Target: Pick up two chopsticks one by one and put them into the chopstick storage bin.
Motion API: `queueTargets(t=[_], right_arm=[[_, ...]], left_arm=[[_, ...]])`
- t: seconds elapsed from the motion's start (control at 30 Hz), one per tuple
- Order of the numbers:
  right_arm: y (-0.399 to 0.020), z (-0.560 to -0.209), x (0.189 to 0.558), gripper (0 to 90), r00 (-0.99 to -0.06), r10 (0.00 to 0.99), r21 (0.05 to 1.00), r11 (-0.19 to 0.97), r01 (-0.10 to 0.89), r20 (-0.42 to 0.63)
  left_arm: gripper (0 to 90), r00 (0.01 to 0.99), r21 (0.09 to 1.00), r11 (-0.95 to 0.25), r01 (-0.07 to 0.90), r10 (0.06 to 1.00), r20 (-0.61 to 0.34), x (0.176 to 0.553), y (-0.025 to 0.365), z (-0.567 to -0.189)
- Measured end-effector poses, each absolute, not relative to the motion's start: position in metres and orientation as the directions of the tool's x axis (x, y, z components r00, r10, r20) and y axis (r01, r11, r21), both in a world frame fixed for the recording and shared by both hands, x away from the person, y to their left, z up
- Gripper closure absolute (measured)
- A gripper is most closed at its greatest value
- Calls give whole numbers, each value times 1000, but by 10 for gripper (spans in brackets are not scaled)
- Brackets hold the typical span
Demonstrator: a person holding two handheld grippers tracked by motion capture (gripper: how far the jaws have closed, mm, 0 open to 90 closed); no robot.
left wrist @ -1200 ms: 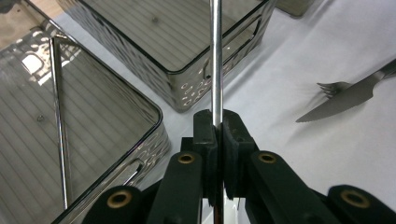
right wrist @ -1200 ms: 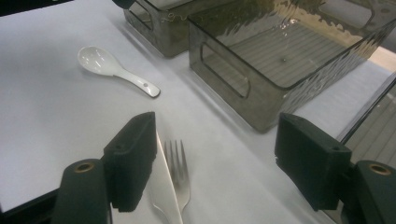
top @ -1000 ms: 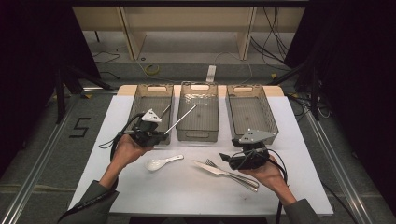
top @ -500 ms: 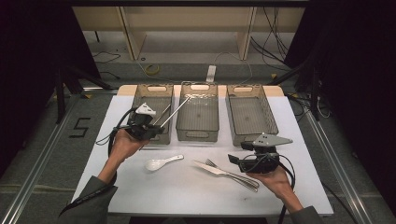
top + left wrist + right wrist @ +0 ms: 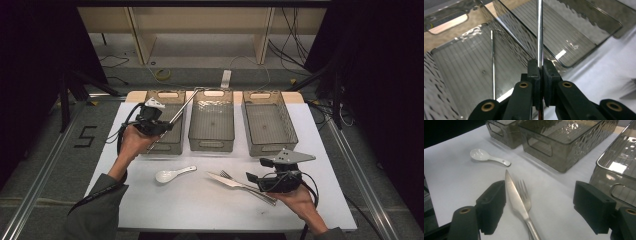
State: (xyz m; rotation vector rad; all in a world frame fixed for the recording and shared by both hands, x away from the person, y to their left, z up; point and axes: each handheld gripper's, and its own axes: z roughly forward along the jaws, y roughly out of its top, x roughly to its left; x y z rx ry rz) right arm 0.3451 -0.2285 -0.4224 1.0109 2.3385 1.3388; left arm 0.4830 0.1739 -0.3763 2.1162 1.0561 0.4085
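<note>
My left gripper is shut on a thin metal stick and hangs over the left grey bin. In the left gripper view the stick rises from between the closed pads across the bin's wall. A second thin stick shows inside that bin. My right gripper is open, low over the table's near right. Between its spread jaws lie a steel knife and a fork, side by side.
A white ceramic spoon lies on the white table, left of the knife. The middle bin and right bin stand beside the left one along the far side. Shelving and cables lie beyond the table.
My left hand carried the metal stick away from me, further over the left bin. My right hand drifted to the right and nearer, staying open over the knife and fork.
</note>
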Motion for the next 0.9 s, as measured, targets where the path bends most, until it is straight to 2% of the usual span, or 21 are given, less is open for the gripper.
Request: queueTargets(t=[0.37,0.9], right_arm=[[-228,-423,336,269,-735,668,833,340,436,113],[-227,-425,328,267,-747,656,831,354,428,106]], left_arm=[[851,546,725,-354,591,837,-36,513,185,-372],[851,473,685,-317,657,880,-46,540,208,-400]])
